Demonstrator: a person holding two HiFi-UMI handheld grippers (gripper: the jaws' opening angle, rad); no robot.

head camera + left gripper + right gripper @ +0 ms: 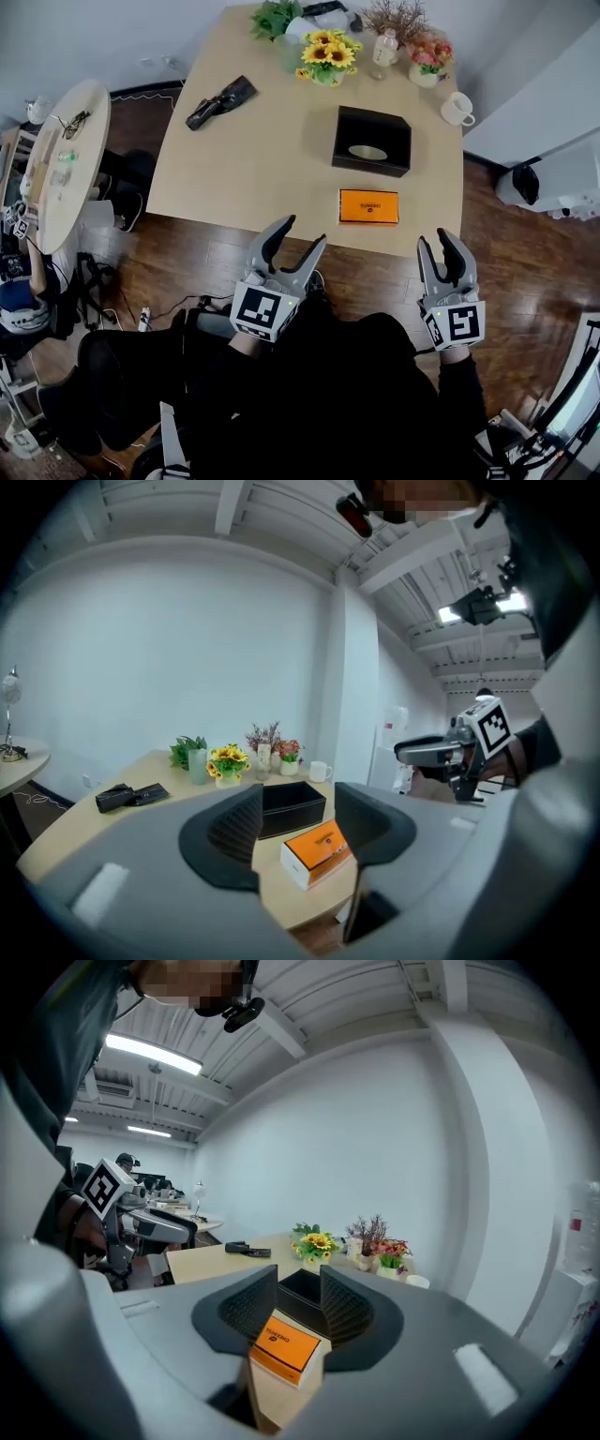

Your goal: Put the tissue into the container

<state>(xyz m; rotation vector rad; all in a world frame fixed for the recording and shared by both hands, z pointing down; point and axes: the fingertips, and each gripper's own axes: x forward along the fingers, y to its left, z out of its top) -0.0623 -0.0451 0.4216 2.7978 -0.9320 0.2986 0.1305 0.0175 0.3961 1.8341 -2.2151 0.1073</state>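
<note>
1. The left gripper point(300, 234) is empty, its jaws moderately apart. It hangs over the floor, just short of the near edge of the table point(234, 178).
2. The right gripper point(439, 239) is also empty, its jaws parted only a little. It too stops short of the table, further to the right.
3. The orange tissue pack point(368, 206) lies flat close to the table's near edge. It sits just in front of the open-topped black container point(371, 141) without touching it. A pale oval shape shows inside the container, but what it is cannot be told.
4. Risk: the right gripper's narrow gap may not span the pack. Its jaws would then land on top of the pack and shove it instead of gripping it.
5. Risk: the pack lies flat and low, so a shallow approach could catch the table edge or slide the pack into the container wall.
6. Risk: both grippers point toward the same pack, so they could crowd or knock each other there.
7. Risk: a bumped container could slide back toward the sunflower vase point(327, 56) and the white mug point(457, 109).
</note>
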